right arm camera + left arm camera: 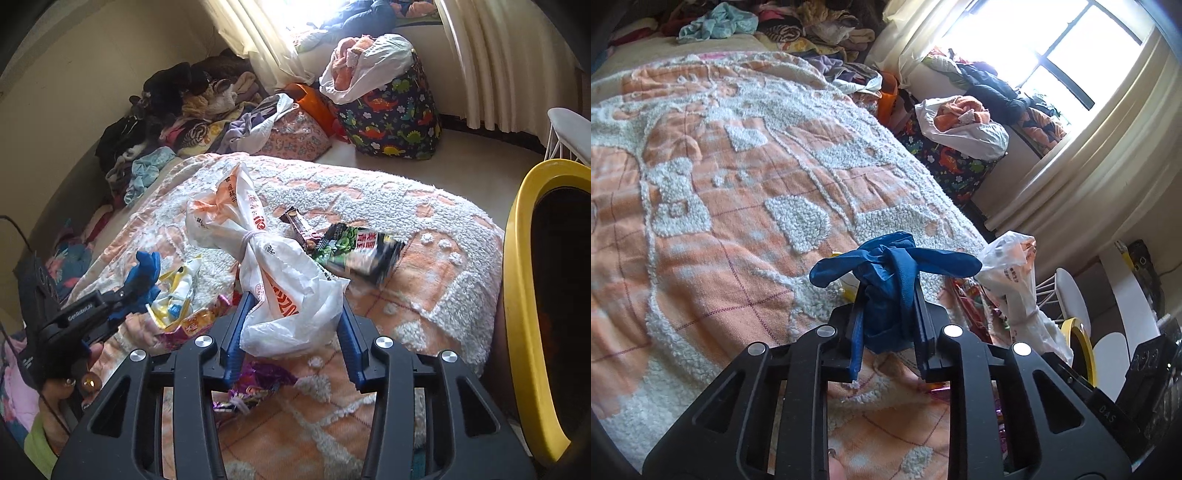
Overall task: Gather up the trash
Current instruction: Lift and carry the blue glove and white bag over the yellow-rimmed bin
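My left gripper (888, 295) is shut on a crumpled blue glove (890, 266), held just above the orange and white bedspread (720, 221). The right wrist view shows that same gripper (136, 284) at the left with the blue glove (146, 266) in it. My right gripper (291, 299) is shut on a knotted white plastic bag with orange print (258, 229), whose lower part bulges between the blue pads. Loose trash lies on the bed around it: a green and black packet (354, 251), a brown wrapper (299, 225), a yellow and white wrapper (177, 291) and purple foil wrappers (255, 384).
A yellow-rimmed bin (517, 295) stands at the bed's right side. Piled clothes (184, 110) crowd the far end of the bed. A dinosaur-print bag (391, 114) sits on the floor by the curtains. A hand (88, 373) holds the left gripper.
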The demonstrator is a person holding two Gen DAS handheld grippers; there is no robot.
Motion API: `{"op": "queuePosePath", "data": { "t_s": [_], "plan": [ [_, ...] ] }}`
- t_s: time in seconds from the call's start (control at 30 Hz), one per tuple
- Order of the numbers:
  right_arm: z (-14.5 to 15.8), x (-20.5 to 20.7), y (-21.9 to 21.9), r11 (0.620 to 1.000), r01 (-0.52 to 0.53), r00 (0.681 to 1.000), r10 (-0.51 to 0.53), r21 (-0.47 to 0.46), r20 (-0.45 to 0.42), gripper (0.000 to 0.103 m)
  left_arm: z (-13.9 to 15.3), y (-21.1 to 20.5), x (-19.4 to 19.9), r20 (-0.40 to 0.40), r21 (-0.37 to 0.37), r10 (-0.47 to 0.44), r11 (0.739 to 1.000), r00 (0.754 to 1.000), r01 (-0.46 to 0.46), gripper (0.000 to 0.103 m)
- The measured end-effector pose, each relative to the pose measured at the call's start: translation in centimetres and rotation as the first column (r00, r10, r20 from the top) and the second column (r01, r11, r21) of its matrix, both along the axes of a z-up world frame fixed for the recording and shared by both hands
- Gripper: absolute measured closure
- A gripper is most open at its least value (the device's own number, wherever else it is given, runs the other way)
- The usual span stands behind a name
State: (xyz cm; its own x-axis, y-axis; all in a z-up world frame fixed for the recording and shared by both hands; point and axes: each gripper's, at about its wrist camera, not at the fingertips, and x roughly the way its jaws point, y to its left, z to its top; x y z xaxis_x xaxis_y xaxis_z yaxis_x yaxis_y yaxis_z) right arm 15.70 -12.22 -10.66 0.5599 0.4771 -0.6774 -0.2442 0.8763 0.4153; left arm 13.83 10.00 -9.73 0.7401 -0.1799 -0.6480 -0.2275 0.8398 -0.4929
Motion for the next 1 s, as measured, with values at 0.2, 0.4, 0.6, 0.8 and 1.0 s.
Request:
{"op": "queuePosePath", "data": {
  "t_s": [0.2, 0.4, 0.6, 0.8, 1.0],
  "plan": [
    [0.7, -1.9, -0.3, 1.0, -0.03, 0.999, 0.03, 0.001, 0.024, 0.061, 1.4, -0.1, -0.5, 0.033, 0.013, -0.002, 1.0, 0.999, 0.002, 0.088],
    [1.5, -3.1, -0.9, 1.0, -0.029, 0.999, 0.029, 0.001, 0.041, 0.061, 3.0, -0.7, -0.9, 0.065, 0.032, -0.012, 0.999, 0.998, 0.01, 0.089],
    [2.4, -4.1, -1.5, 1.0, -0.024, 0.997, 0.024, 0.0, 0.067, 0.061, 4.3, -1.3, -1.2, 0.092, 0.044, -0.027, 0.999, 0.995, 0.023, 0.089],
    [3.6, -4.8, -2.1, 1.0, -0.018, 0.995, 0.017, 0.006, 0.099, 0.061, 5.2, -2.2, -1.6, 0.114, 0.054, -0.05, 0.998, 0.992, 0.044, 0.09],
    [4.7, -5.6, -3.0, 1.0, -0.006, 0.992, 0.005, 0.007, 0.128, 0.061, 6.1, -3.3, -1.9, 0.13, 0.068, -0.072, 0.996, 0.989, 0.063, 0.09]
  ]
}}
